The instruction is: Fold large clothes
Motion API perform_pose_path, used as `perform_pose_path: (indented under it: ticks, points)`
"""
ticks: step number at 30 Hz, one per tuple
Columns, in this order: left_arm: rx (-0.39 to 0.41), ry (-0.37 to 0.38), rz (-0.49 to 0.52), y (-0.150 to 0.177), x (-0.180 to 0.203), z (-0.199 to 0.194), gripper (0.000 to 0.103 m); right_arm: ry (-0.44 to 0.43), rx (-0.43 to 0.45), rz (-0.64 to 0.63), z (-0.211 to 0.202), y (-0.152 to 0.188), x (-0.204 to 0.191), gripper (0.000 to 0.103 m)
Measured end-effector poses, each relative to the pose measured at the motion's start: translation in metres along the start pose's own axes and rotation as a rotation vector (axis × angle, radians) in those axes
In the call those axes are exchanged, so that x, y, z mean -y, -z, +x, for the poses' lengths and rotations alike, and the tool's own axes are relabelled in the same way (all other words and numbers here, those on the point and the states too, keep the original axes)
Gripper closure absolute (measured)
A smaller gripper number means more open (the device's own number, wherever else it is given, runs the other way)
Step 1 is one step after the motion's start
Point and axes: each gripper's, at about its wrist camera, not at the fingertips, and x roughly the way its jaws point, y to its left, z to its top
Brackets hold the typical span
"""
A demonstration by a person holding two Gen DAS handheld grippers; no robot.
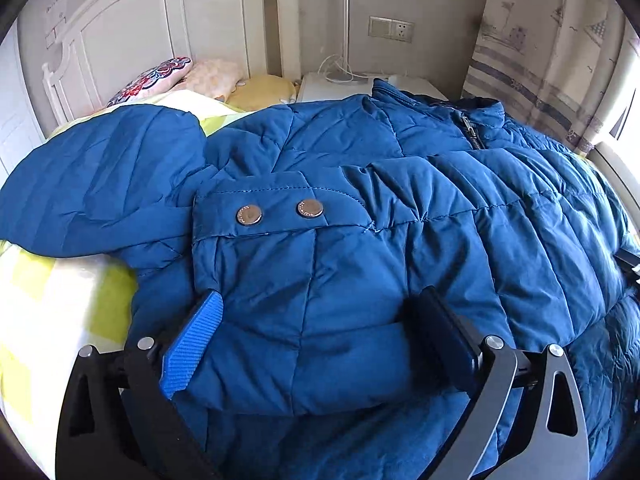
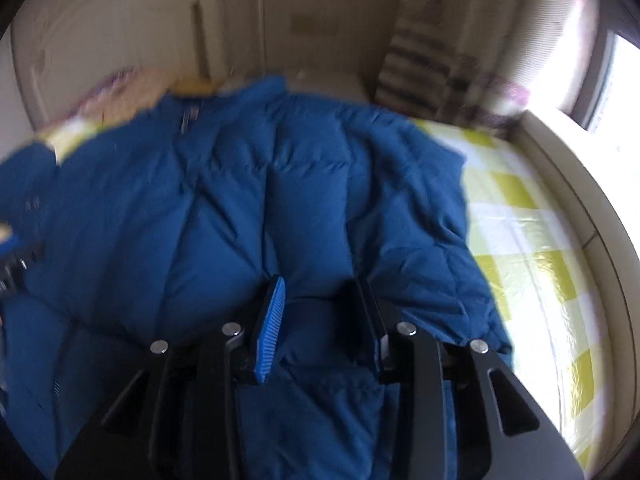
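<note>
A large blue quilted puffer jacket (image 1: 400,184) lies spread on the bed, zipper collar at the far right, a sleeve cuff with two metal snaps (image 1: 276,212) folded over its middle. My left gripper (image 1: 320,308) stands wide open astride the puffy sleeve end, its blue-padded fingers (image 1: 192,340) on either side of the fabric. In the blurred right wrist view the jacket (image 2: 240,200) fills the middle. My right gripper (image 2: 320,296) is part closed on a fold of the jacket's lower edge, fabric bulging between the fingers (image 2: 270,328).
The bed has a yellow-and-white checked sheet (image 2: 532,240), (image 1: 48,300). Pillows (image 1: 160,76) lie by the white headboard (image 1: 140,20). A white nightstand (image 1: 340,84) with a lamp pole, a curtain (image 1: 540,40) and a window sill (image 2: 580,184) border the bed.
</note>
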Motion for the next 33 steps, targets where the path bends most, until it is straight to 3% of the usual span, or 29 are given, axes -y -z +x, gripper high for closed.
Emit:
perform_pose_path:
  ticks: [3,6,8,10,11,12,15,17,20,21,23,26,28,30,33]
  points:
    - [0.0,0.008,-0.005,-0.001,0.0,0.002,0.008,-0.026,-0.007,0.001,-0.006,-0.017,0.006,0.068]
    - [-0.002,0.007,-0.005,-0.001,0.0,0.003,0.008,0.005,0.142,0.053,-0.023,-0.043,0.018,0.068]
    - [0.0,0.008,-0.005,0.0,0.0,0.001,0.008,-0.028,0.198,0.084,-0.017,-0.058,0.024,0.068]
    - [-0.001,0.011,-0.008,-0.001,-0.001,0.001,0.008,-0.041,0.107,0.066,0.011,-0.067,0.023,0.068]
    - [0.0,0.016,-0.01,0.0,-0.001,0.001,0.008,-0.027,-0.034,0.032,0.042,-0.067,0.019,0.067]
    - [0.001,0.017,-0.01,-0.001,-0.001,0.001,0.007,-0.023,-0.045,0.011,0.052,-0.067,0.017,0.067]
    - [0.003,0.023,-0.014,0.0,-0.002,0.001,0.007,-0.034,-0.053,0.046,0.045,-0.077,0.024,0.067]
    - [0.002,0.03,-0.019,-0.001,-0.004,0.001,0.007,-0.045,0.048,0.11,0.03,-0.087,0.036,0.066]
    - [0.004,0.034,-0.021,-0.001,-0.004,0.001,0.007,0.043,0.121,0.153,0.035,-0.1,0.047,0.045]
    - [0.004,0.037,-0.024,-0.001,-0.004,0.001,0.007,0.049,0.104,0.159,0.046,-0.103,0.051,0.041]
    - [0.005,0.041,-0.027,-0.001,-0.004,0.001,0.007,0.034,-0.03,0.155,0.08,-0.105,0.056,0.04]
    - [0.006,0.045,-0.03,0.0,-0.005,0.001,0.007,0.062,-0.088,0.131,0.08,-0.115,0.053,0.04]
    - [0.006,0.047,-0.033,-0.001,-0.005,0.001,0.007,0.087,-0.029,0.142,0.059,-0.115,0.045,0.04]
    - [0.006,0.049,-0.034,-0.001,-0.006,0.001,0.007,0.045,0.063,0.1,0.036,-0.107,0.023,0.037]
    - [0.006,0.051,-0.037,-0.001,-0.006,0.002,0.007,0.004,0.018,-0.051,0.048,-0.085,-0.011,0.027]
